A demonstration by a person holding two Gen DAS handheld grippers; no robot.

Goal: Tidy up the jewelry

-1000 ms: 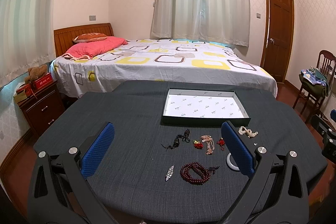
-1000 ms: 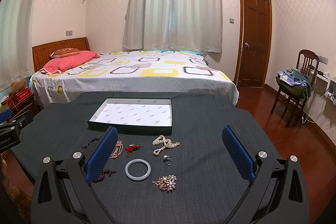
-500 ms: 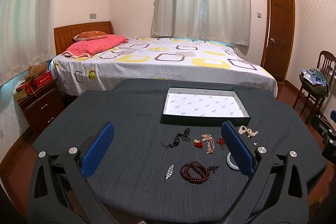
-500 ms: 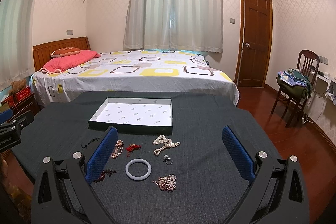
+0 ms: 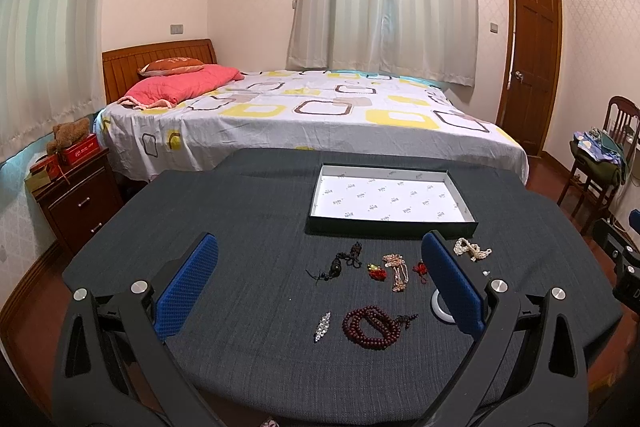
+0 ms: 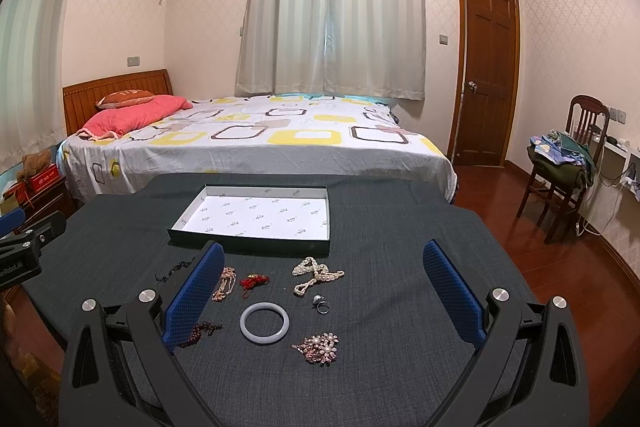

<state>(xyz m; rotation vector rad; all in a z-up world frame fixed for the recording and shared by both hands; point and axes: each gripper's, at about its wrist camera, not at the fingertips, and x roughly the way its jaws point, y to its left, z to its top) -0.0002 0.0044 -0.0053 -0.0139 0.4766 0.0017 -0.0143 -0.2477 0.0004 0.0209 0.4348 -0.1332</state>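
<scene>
Nothing on the table has shifted; both views barely drifted. Left gripper and right gripper hover with fingers wide apart, empty. Jewelry pieces, including a white bangle, lie near the empty tray.

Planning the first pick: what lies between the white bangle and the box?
In the right wrist view, a red tassel charm and pearl strand lie between bangle and box.
</scene>
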